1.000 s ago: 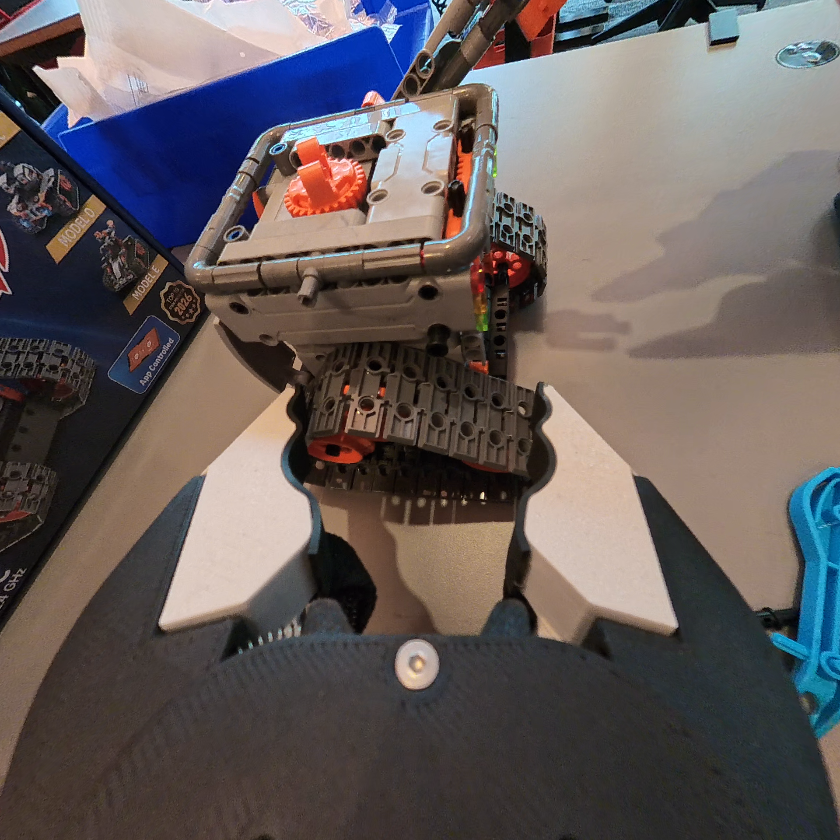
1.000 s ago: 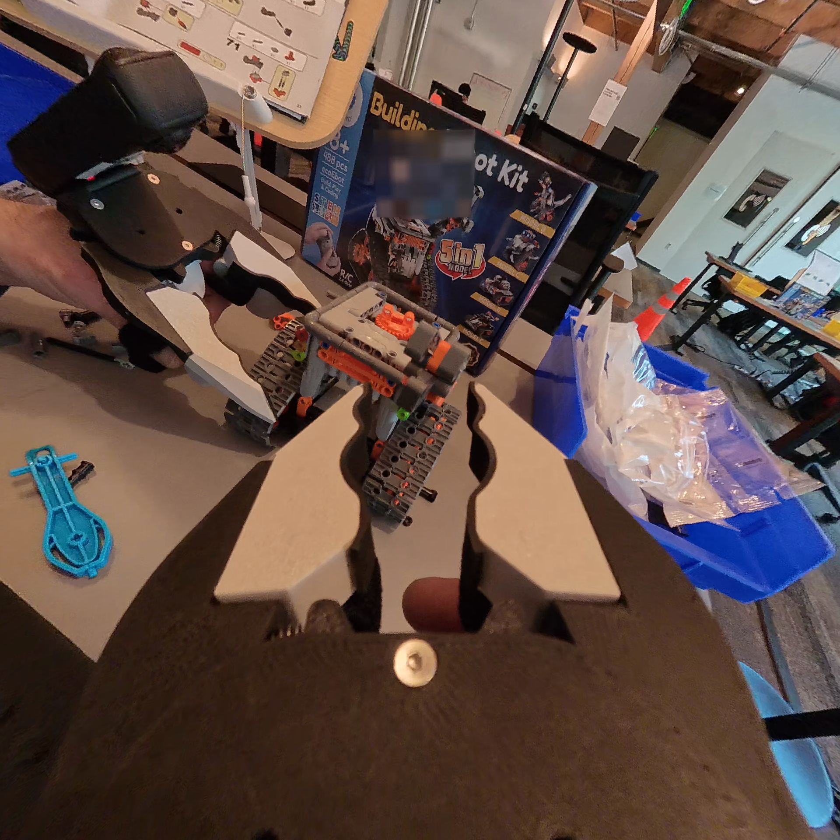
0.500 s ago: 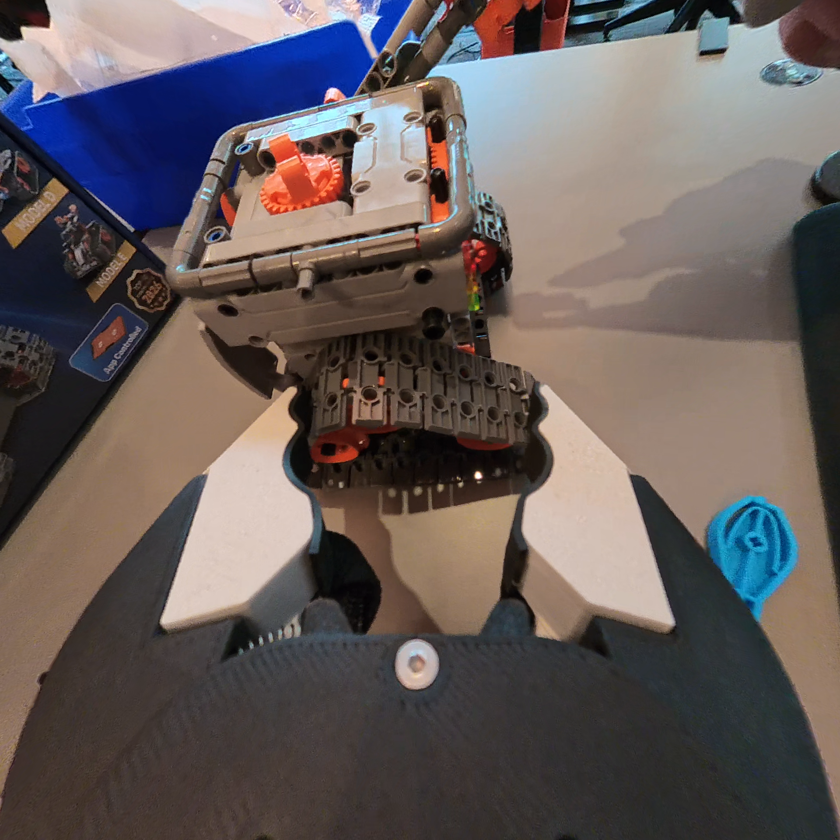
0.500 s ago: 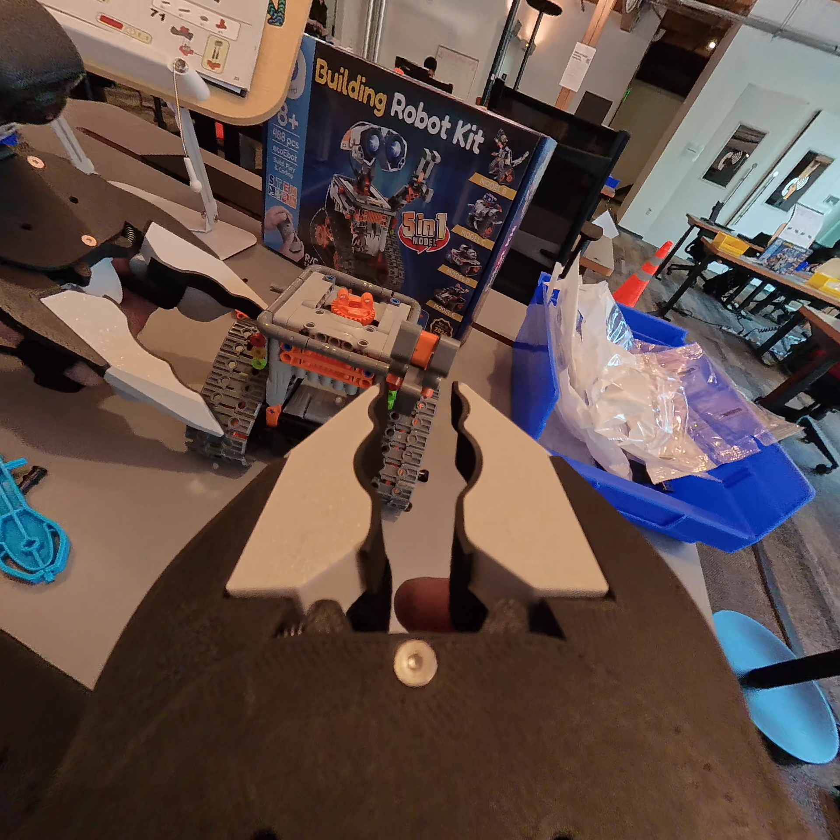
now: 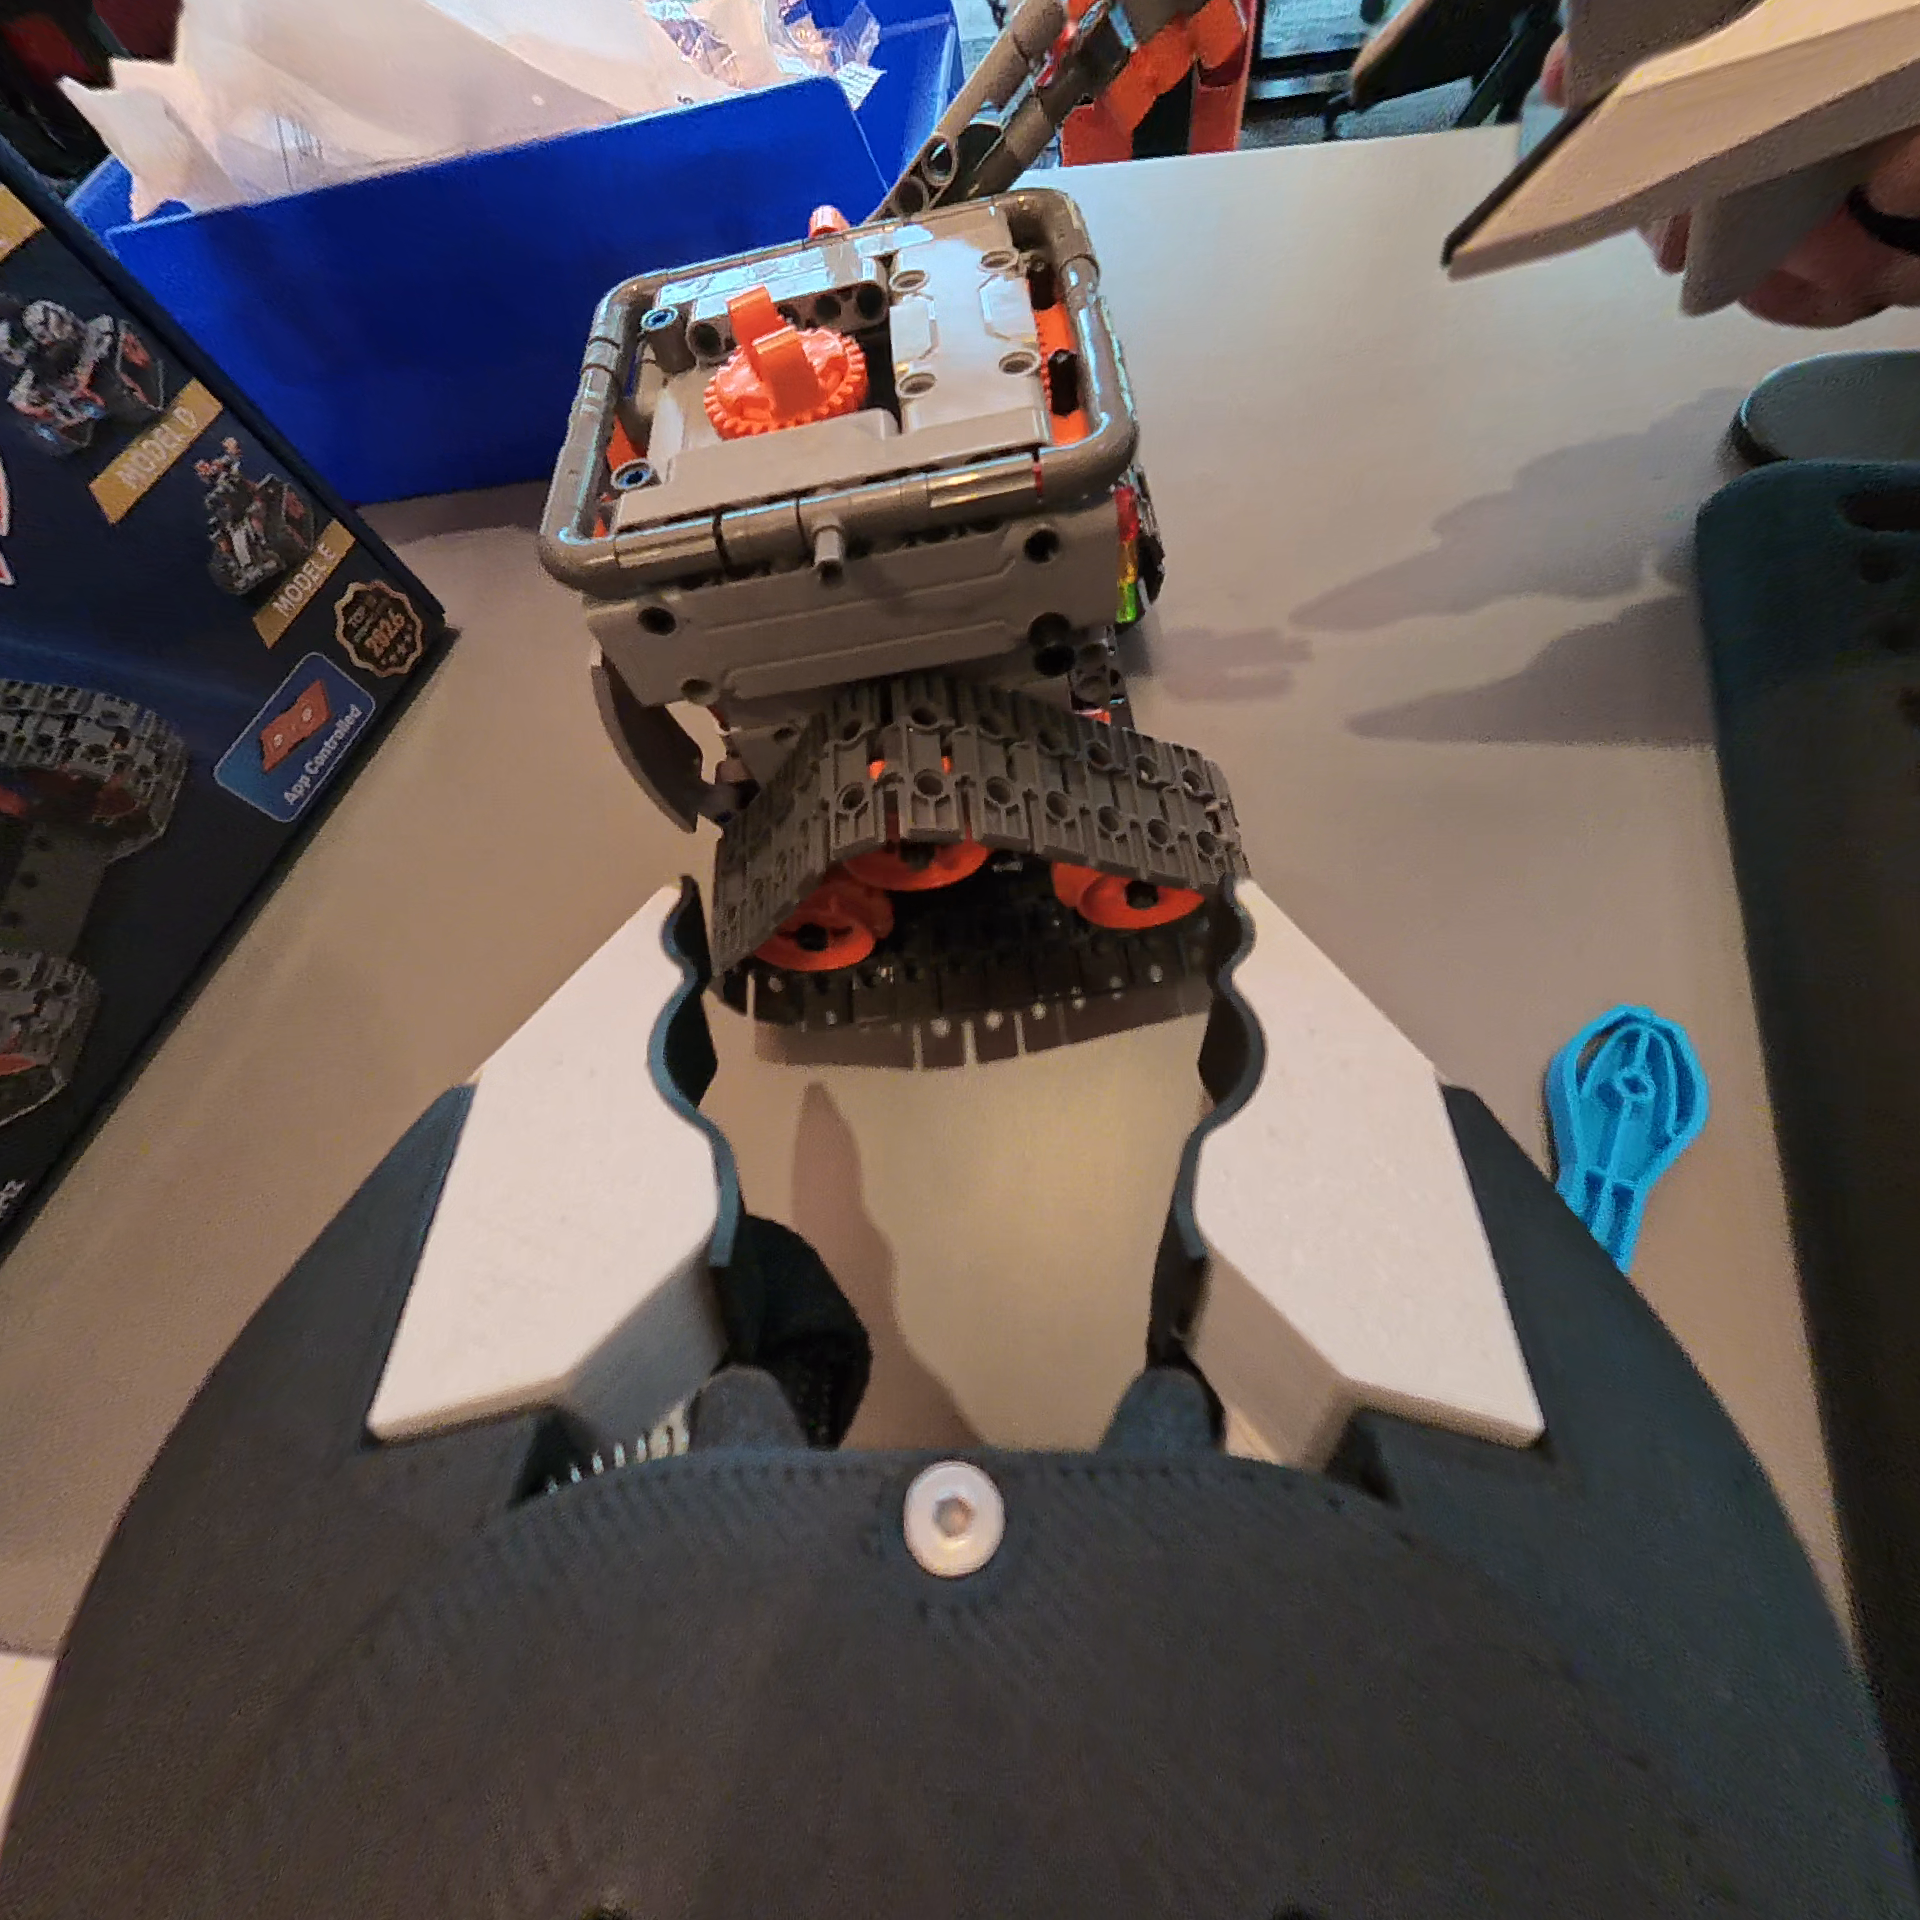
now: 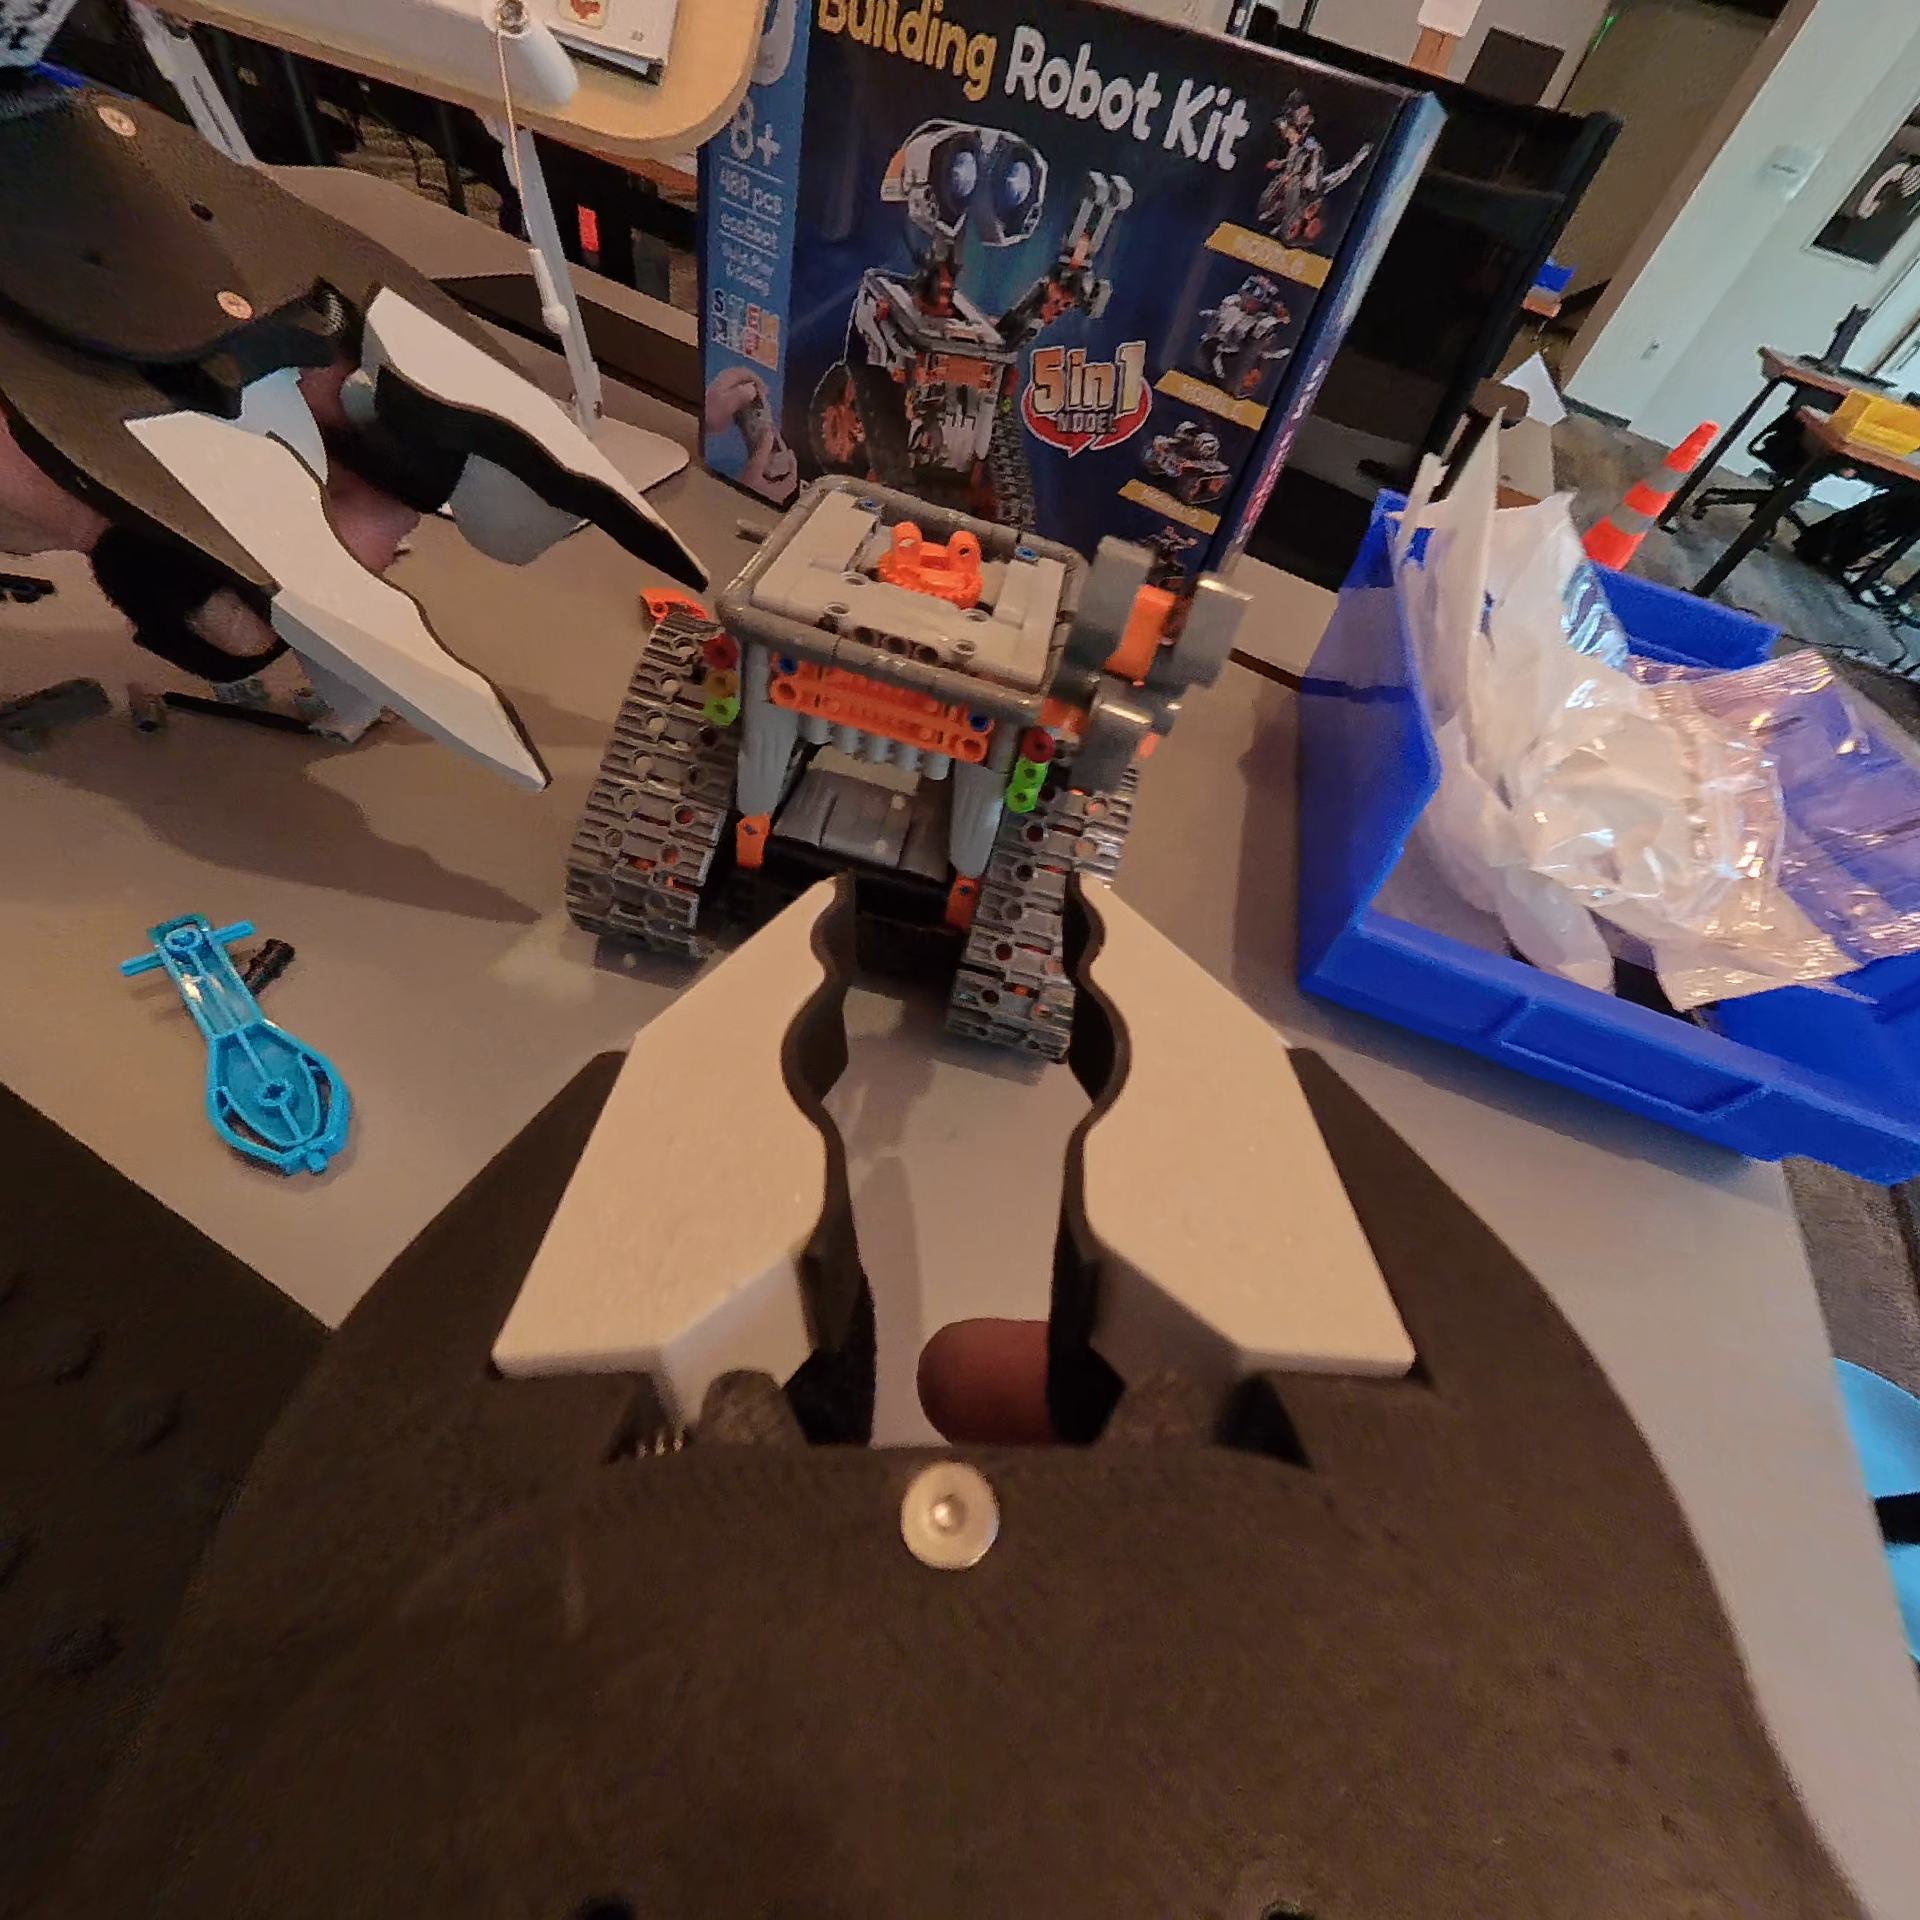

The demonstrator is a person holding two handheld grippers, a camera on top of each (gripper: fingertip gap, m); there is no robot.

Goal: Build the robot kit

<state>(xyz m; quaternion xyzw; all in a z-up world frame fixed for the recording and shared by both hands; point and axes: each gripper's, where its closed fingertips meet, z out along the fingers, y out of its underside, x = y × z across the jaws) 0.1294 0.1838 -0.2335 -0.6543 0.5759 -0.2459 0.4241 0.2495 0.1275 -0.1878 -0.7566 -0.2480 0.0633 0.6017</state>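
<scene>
A grey and orange tracked brick robot [image 5: 852,457] stands on the grey table [image 5: 1403,727]. My left gripper [image 5: 961,899] is open, its tips just short of the near track [image 5: 987,779], which sags loose at its left end. In the right wrist view it [image 6: 618,675] hovers up and left of the robot [image 6: 894,675], apart from it. My right gripper [image 6: 956,894] is open and empty, its tips just in front of the robot's right-hand track [image 6: 1023,935]. It also shows at the top right of the left wrist view [image 5: 1662,145].
A dark blue kit box [image 6: 1039,260] stands behind the robot. A blue bin [image 6: 1558,1018] with clear plastic bags sits to its right. A light blue plastic tool [image 6: 249,1049] lies on the table, with small dark parts beside it. A dark mat [image 5: 1818,935] lies along the table edge. Between my right fingertips and the robot [image 6: 894,675] there is roughly 6 centimetres. It is also in sight in the left wrist view [image 5: 1088,310].
My left gripper let go of the near track and drew back and up. My right gripper's jaws widened and backed off the other track. The robot now faces the right camera squarely.
</scene>
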